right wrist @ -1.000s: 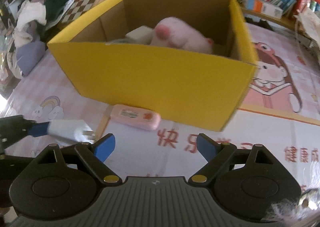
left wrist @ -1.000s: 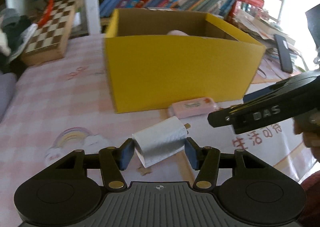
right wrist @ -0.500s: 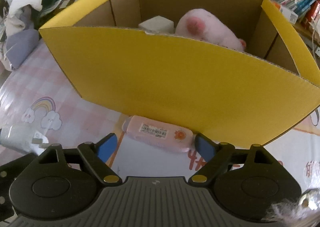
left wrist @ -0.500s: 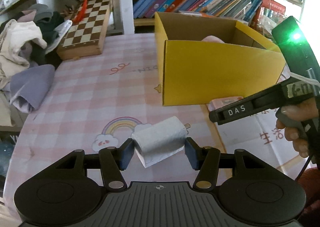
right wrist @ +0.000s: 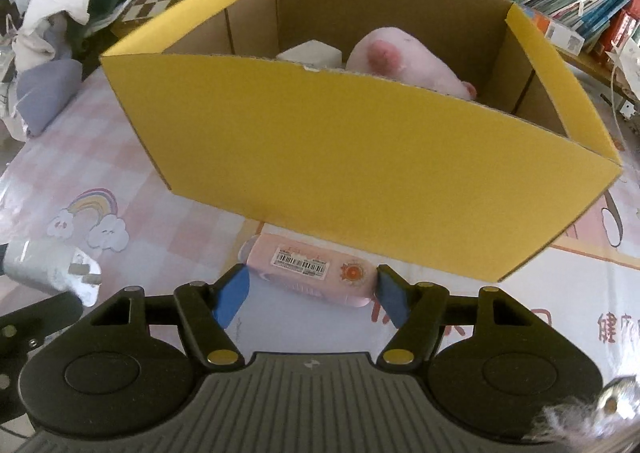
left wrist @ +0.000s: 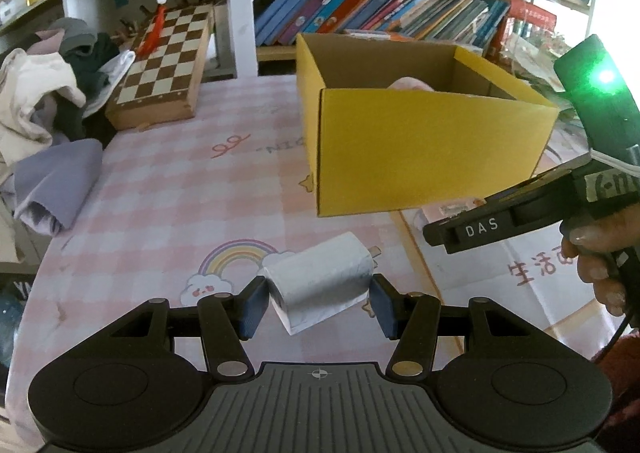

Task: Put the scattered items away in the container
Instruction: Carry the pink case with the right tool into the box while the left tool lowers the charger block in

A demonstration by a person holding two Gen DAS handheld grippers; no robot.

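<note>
Pink packet [right wrist: 310, 273] lies flat on the tablecloth [right wrist: 120, 157], tucked against the near wall of the yellow box [right wrist: 360, 181]. Long axis runs crosswise, 9 to 3 o'clock, across the right gripper [right wrist: 312, 295]. The packet sits dead ahead at 12 o'clock, between the two blue pads. Right jaws are wide apart, a little wider than the packet's length; right pad near or touching its end, cannot tell which. Nothing gripped. My judgement: the right gripper is the nearer one and squarely lined up for it.

Left gripper [left wrist: 318, 303] is off at the right gripper's 9 o'clock, jaws drawn in against a white charger plug [left wrist: 320, 285], prongs pointing toward 1 o'clock. It appears lifted off the cloth.

The box lies at the left gripper's 1 o'clock, with a pink plush toy [right wrist: 404, 63] and a white block [right wrist: 310, 51] already inside.
</note>
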